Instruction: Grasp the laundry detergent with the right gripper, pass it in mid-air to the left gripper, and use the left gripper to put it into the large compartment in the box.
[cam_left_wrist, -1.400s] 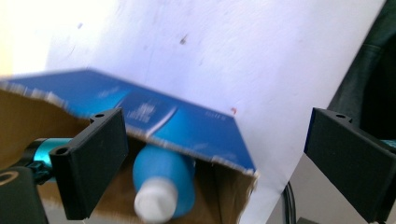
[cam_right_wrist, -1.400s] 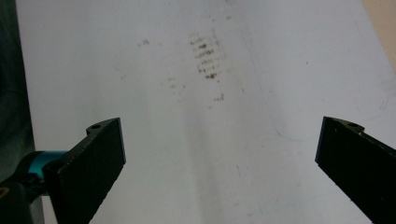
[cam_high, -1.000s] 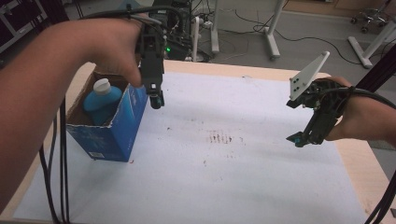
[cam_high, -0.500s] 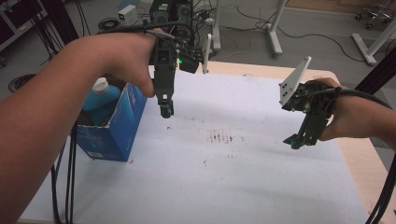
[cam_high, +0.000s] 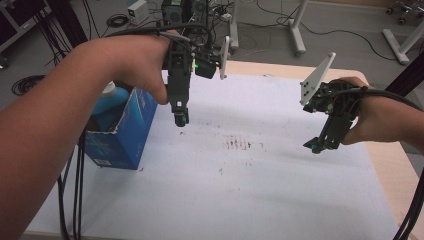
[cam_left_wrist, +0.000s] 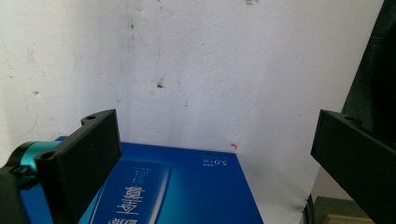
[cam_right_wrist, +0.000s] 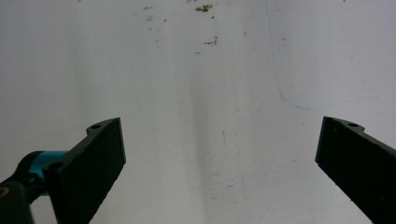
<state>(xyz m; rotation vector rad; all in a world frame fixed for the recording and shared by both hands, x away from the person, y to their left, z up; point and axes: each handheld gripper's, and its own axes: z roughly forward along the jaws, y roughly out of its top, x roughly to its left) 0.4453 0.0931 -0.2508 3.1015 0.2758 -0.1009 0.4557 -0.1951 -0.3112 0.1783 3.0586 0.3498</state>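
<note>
A blue box (cam_high: 121, 134) stands near the bench's (cam_high: 380, 165) left edge. A blue bottle (cam_high: 106, 100) sticks out of it. The left hand-held gripper (cam_high: 180, 119) hangs just beside the box.

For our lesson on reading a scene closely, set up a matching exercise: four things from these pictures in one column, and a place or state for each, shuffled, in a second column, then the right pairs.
Things
1. blue box
2. blue bottle
3. left gripper
4. right gripper

Places or states
A. held above the white sheet at the table's right side, jaws apart
B. standing inside the box, white cap on top
C. on the table's left part, top open
D. held just right of the box, pointing down, jaws apart

Pairs: 1-C, 2-B, 3-D, 4-A
</note>
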